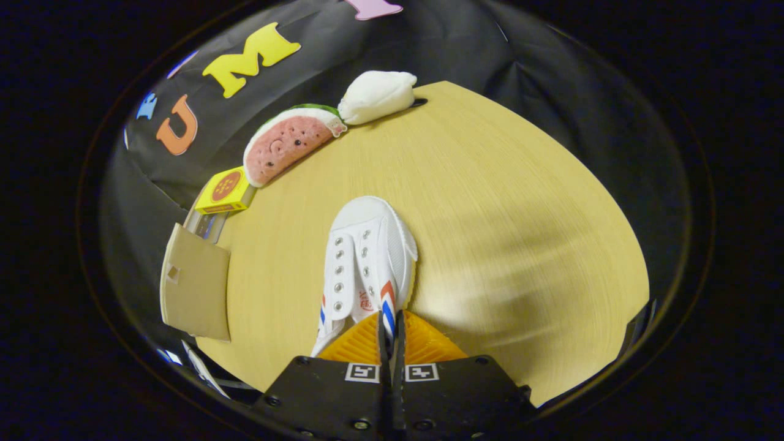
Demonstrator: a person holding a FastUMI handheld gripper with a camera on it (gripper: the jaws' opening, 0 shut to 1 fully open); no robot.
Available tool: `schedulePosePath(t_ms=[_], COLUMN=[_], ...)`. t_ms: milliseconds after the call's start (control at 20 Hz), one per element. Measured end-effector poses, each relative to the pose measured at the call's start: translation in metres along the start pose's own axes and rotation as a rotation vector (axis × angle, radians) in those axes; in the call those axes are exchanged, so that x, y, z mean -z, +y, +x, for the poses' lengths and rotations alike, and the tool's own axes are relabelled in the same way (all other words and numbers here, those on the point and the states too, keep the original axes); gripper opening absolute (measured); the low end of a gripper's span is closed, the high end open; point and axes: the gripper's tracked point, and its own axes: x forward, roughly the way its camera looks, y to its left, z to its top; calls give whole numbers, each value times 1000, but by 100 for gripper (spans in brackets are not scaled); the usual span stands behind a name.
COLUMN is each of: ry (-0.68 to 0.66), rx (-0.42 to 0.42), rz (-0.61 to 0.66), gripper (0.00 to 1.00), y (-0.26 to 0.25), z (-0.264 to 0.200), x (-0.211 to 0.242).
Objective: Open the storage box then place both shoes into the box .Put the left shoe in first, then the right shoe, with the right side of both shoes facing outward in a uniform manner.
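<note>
Gripper view: tongs [391,327] drawn nearly together, clamped on the heel-side collar of a white shoe [366,257]. Both fingers [358,344] pressed in from either side, only a thin slit between.

Shoe lying dead ahead of tongs, long axis running straight out along the fingers, toe pointing away toward the far counter [520,202]. Lace eyelets up. Striped side panels just above the fingertips. Whether sole rests on counter or hangs clear: cannot tell.

Box [196,288] off to the left of tongs, at the counter's left edge, near; a tan flap facing this way. Open or shut: not readable from here.

Along the far-left rim, beyond the box: small yellow carton [224,191], watermelon plush [288,142], white plush [376,95].

Judgement: shoe in hand, not yet boxed. Coming move hinges on a leftward swing, since shoe axis points forward while box sits sideways off it. Which shoe of the pair: uncertain.
</note>
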Motion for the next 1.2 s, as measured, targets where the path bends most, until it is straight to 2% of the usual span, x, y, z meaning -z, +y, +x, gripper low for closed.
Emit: schedulePosePath(t_ms=[350,600,700,1000,1200], ry=[-50,-101,-95,-93,-109], rx=[-10,-20,-39,-183,-231], rz=[5,-33,-44,-77,-88], gripper=[0,0,0,0,0], y=[34,94,133,292,381], z=[-35,-68,-77,-98,-103], x=[-9,-14,-11,-1,6])
